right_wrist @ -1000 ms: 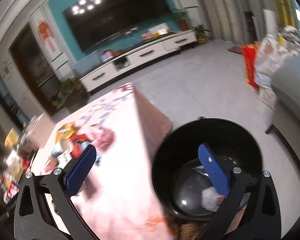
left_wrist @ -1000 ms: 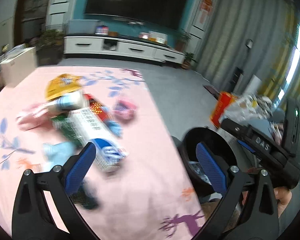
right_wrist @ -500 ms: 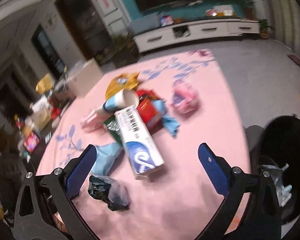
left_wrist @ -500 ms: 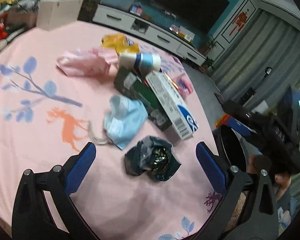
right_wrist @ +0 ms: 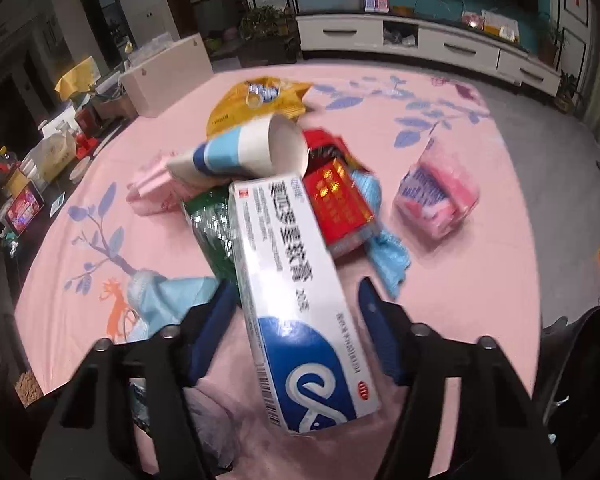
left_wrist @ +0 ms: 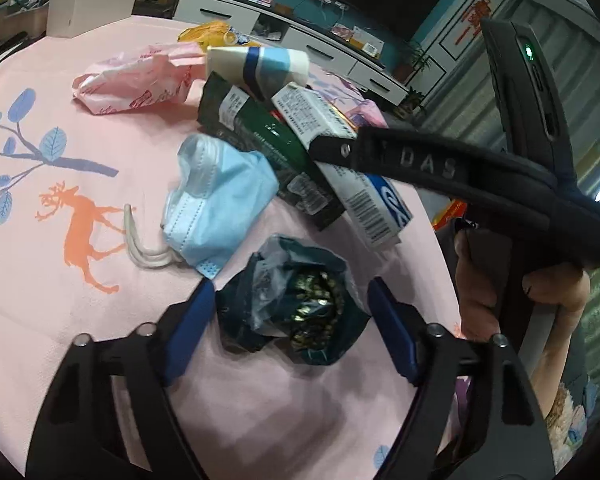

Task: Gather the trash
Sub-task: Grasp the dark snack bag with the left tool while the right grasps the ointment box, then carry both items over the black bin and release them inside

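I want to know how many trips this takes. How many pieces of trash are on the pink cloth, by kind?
Cups: 1, paper cup
Masks: 1
Boxes: 2, white box, red box
Bags and wrappers: 5, dark bag, green, yellow, two pink
Total: 9

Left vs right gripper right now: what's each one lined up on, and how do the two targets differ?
The left gripper straddles a crumpled dark bag; the right gripper straddles a long white-and-blue box. The bag is soft, shapeless and lies alone on the pink cloth; the box is rigid, printed, and its far end sits in the trash pile. Shared: both jaws are closing, and neither pair of pads presses its target yet.
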`<state>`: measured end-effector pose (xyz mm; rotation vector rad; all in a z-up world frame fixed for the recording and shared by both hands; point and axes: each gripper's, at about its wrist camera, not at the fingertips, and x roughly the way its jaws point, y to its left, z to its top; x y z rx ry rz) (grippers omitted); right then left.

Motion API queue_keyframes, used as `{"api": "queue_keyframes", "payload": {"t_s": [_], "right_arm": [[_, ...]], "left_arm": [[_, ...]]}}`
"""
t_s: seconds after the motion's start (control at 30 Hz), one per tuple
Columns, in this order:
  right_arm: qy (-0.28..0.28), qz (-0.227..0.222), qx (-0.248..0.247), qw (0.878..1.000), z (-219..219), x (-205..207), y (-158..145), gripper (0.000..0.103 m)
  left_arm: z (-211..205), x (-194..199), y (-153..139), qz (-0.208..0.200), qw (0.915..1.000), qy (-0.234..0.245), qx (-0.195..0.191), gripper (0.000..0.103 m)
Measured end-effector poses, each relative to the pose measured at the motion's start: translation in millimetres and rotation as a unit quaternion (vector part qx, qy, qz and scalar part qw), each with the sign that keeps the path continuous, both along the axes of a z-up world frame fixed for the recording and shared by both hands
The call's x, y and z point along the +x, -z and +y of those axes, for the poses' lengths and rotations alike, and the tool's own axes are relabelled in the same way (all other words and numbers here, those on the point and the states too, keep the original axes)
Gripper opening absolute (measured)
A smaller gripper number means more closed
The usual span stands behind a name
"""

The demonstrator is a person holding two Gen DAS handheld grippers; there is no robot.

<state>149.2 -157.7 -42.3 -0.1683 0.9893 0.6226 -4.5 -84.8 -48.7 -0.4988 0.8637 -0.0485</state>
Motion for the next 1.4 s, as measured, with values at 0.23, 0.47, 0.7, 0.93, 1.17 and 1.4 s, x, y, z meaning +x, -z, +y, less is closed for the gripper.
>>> {"api": "queue_keyframes", "payload": {"t_s": [0.23,0.47,0.7,0.93,1.17,1.4], "right_arm": [[0.008,0.000,0.003,1.000,-2,-3,0,0.037],[0.020,-0.016,0.042,0.999,-24,-24,-29,0.036],[0.052,-0.038,0.100,0.993,-64,-57,-66,0.036],[0.101,-0.086,0.137,0.982,-109,-86,-99,0.036],[0.136,-0.136,0.173,0.966,-152,-102,-124,0.036],[0.225,-0.161,0.176,0.945,-212,-102,-128,0.036]], "left_arm": [[7,2,3,-0.005,0.9999,-0.012,-0.004,0.059],[6,-8,-12,-0.017,0.9994,-0.007,0.029,0.058],[1,-27,-47,-0.057,0.9974,-0.012,0.042,0.058],[-24,-42,-78,-0.099,0.9936,0.001,0.054,0.058],[-60,-38,-105,-0.137,0.9881,0.032,0.062,0.058],[-107,-16,-115,-0.160,0.9822,0.086,0.047,0.058]]}}
